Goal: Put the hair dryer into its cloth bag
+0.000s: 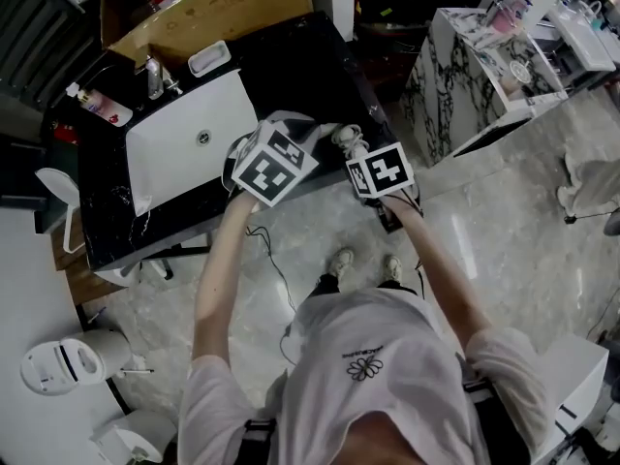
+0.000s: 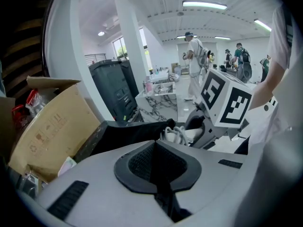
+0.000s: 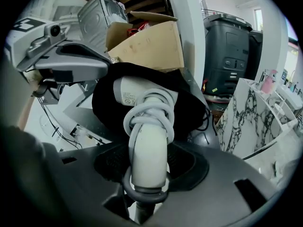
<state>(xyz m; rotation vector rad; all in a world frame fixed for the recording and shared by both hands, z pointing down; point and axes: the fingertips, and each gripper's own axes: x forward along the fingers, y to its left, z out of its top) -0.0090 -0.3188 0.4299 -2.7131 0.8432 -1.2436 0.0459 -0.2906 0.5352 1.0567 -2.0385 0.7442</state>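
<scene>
In the right gripper view the white hair dryer (image 3: pixel 144 126), its cord wound round the handle, points away from me, and my right gripper (image 3: pixel 149 171) is shut on the handle's lower end. The dryer's head sits inside the mouth of the black cloth bag (image 3: pixel 109 112). In the left gripper view my left gripper (image 2: pixel 156 164) is shut on a fold of the black bag (image 2: pixel 132 136), with the coiled cord (image 2: pixel 176 134) just beyond. From the head view both grippers, left (image 1: pixel 257 155) and right (image 1: pixel 366 159), meet over the counter's front edge.
A black counter (image 1: pixel 291 66) holds a white sink (image 1: pixel 184 139) with a faucet (image 1: pixel 153 76) and a soap bottle (image 1: pixel 97 105). A cardboard box (image 1: pixel 208 8) stands behind it. A marble-patterned cabinet (image 1: pixel 465 76) is at the right. People stand far off (image 2: pixel 194 60).
</scene>
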